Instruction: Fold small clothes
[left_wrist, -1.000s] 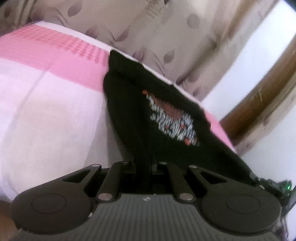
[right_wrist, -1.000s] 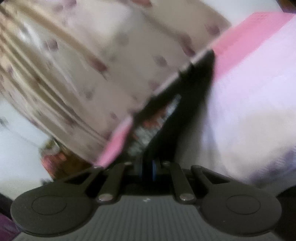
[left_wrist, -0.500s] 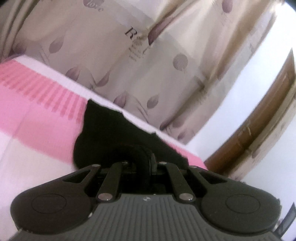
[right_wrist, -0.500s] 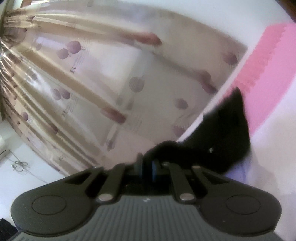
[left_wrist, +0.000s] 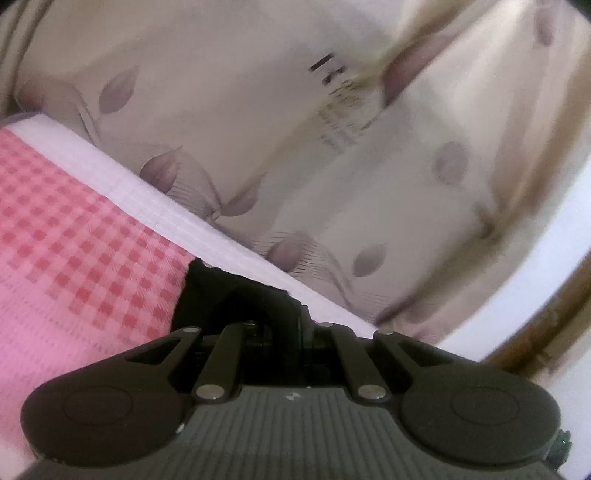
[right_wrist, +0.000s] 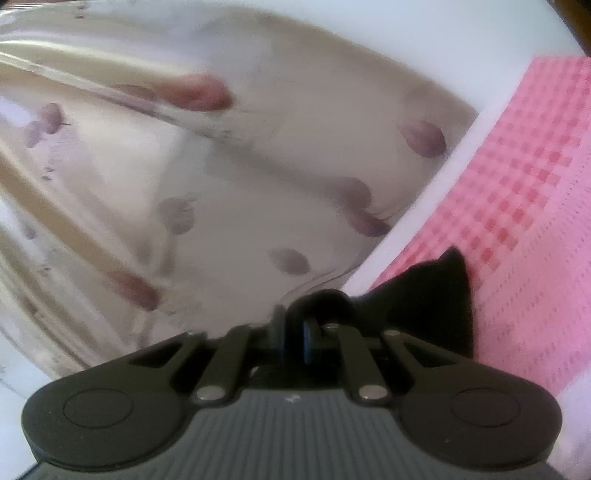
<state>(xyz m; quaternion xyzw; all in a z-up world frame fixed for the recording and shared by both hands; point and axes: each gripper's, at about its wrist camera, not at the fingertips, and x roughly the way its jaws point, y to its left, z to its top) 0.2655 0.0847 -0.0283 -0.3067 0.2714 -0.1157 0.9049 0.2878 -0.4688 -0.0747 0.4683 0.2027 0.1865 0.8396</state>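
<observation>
A small black garment (left_wrist: 218, 295) lies at the far edge of the pink checked bedsheet (left_wrist: 74, 258). My left gripper (left_wrist: 284, 325) is shut on a fold of its black cloth, which bunches over the fingertips. In the right wrist view the same black garment (right_wrist: 424, 295) sticks up as a pointed corner on the pink sheet (right_wrist: 524, 221). My right gripper (right_wrist: 293, 325) is shut on another fold of it. Only a small part of the garment shows in either view; its print is hidden.
A beige curtain with purple leaf marks (left_wrist: 295, 147) hangs just behind the bed's white edge band (left_wrist: 177, 218) and fills most of both views (right_wrist: 221, 184). A brown wooden frame (left_wrist: 554, 314) and white wall stand at the right.
Both grippers have carried the held edge of the black garment toward the far edge of the bed. The printed front, seen earlier, is now out of sight and the curtain looms closer.
</observation>
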